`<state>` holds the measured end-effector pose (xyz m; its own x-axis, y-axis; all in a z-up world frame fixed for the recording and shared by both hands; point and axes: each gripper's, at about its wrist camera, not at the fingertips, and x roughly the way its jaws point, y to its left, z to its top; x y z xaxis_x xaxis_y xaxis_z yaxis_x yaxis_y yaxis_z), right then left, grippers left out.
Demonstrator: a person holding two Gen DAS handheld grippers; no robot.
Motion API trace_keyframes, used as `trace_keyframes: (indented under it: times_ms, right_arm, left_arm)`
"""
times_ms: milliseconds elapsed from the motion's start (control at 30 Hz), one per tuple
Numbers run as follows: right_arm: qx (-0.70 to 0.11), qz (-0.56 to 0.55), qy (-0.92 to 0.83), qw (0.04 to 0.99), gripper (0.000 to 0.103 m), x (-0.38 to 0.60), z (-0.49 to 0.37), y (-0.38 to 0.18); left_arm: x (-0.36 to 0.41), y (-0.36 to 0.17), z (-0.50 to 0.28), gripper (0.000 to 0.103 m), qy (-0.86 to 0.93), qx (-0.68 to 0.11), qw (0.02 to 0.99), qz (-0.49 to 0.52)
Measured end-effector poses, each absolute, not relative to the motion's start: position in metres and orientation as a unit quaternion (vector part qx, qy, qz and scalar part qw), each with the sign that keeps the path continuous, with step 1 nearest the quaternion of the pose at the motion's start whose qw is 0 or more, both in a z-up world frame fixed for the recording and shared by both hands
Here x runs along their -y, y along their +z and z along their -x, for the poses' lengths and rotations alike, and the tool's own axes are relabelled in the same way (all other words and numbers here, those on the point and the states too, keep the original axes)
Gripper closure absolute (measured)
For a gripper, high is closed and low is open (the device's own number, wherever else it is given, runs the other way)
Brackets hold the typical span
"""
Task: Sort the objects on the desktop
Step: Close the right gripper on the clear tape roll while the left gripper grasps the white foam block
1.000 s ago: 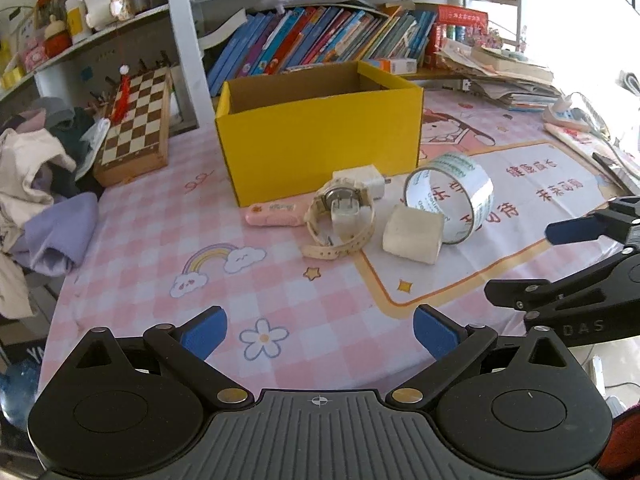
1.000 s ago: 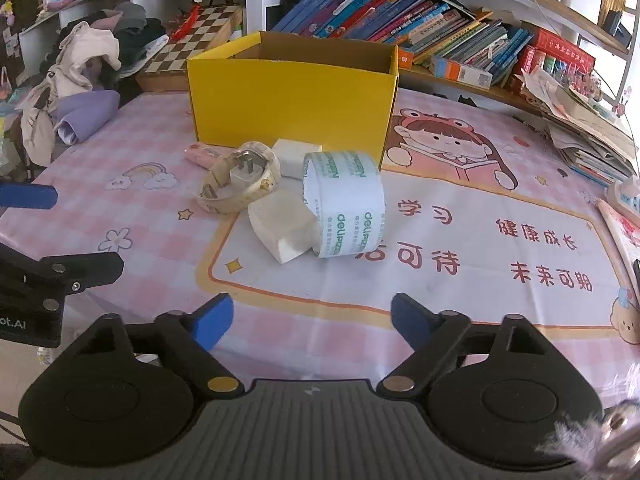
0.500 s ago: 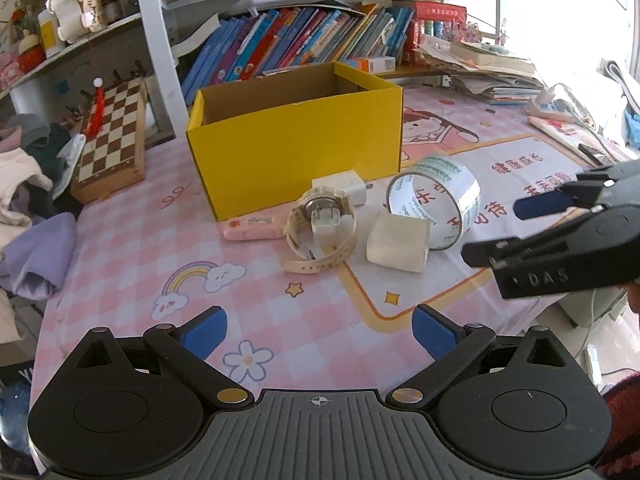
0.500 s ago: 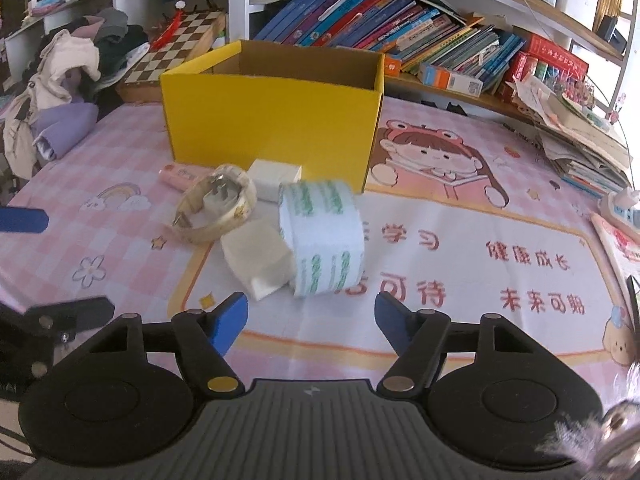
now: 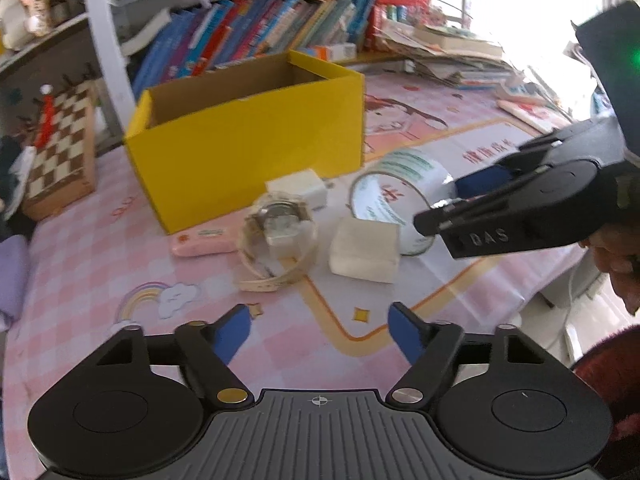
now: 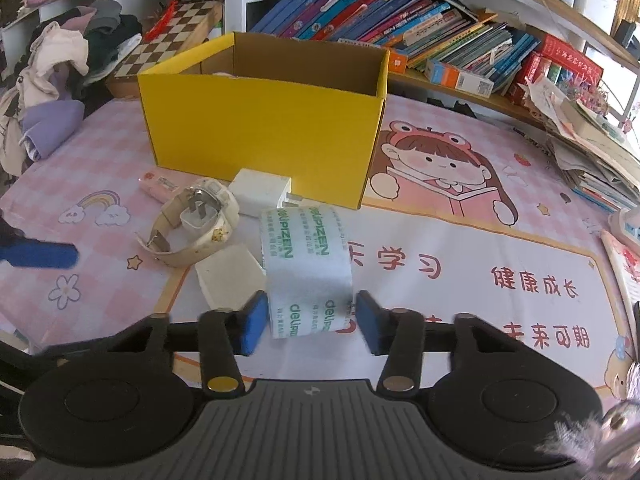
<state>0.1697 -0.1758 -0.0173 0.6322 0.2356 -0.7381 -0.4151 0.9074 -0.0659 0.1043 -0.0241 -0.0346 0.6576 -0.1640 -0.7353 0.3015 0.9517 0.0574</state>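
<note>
right gripper (image 6: pixel 308 318), as i see it, stands spread with the white roll of clear tape with green print (image 6: pixel 306 270) between its blue pads (image 6: pixel 252 326), small gaps either side. roll rests on edge on the pink checked mat (image 6: pixel 100 168), before the yellow cardboard box (image 6: pixel 260 136). left gripper (image 5: pixel 320 330) hangs unclenched, empty.

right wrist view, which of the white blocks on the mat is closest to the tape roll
The plain white block, touching the tape roll on its left side near the right gripper. The other, the white charger with prongs, sits farther back against the yellow box.
</note>
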Motion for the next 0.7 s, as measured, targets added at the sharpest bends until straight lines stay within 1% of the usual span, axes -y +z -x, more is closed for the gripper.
trace_keyframes:
  times_ms: [100, 700]
  right_arm:
    - [-0.385, 0.119, 0.187, 0.896, 0.062, 0.177, -0.172, -0.017]
    - [-0.382, 0.146, 0.209, 0.888, 0.062, 0.181, -0.183, -0.020]
  left_arm:
    - [0.029, -0.039, -0.111, 0.038, -0.143, -0.400, 0.901, -0.085]
    - [0.062, -0.065, -0.154, 0.037, -0.198, -0.403, 0.886, -0.120]
